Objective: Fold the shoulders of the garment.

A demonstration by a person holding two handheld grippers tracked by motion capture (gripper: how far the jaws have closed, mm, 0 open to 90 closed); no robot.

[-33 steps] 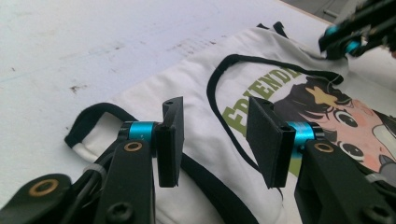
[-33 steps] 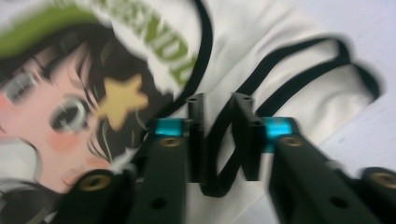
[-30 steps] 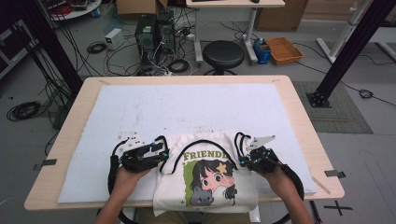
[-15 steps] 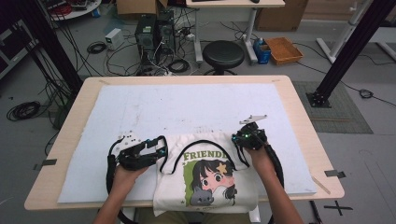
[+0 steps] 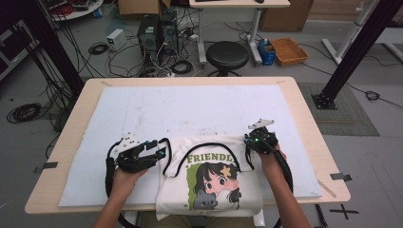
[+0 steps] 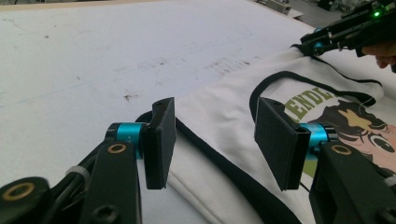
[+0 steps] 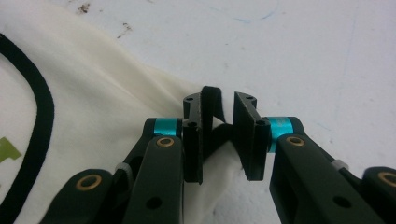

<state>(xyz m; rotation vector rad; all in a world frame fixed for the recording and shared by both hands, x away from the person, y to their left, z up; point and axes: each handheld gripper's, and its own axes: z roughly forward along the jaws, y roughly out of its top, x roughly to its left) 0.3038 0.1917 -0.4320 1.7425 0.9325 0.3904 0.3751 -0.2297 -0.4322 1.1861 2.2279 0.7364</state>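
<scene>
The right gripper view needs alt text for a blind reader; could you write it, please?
The right gripper is closed on a corner of a cream tote bag lying on a white mat. A black strap curves across the bag at left.

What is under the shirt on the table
The shirt lies on a white mat that covers most of the wooden table. Its lower hem hangs past the near edge. Whatever lies beneath the cloth itself is covered and cannot be seen.

A black stool (image 5: 228,55), computer towers (image 5: 157,33), an orange crate (image 5: 289,50) and tangled cables (image 5: 102,48) are seen on the floor behind the table.
</scene>
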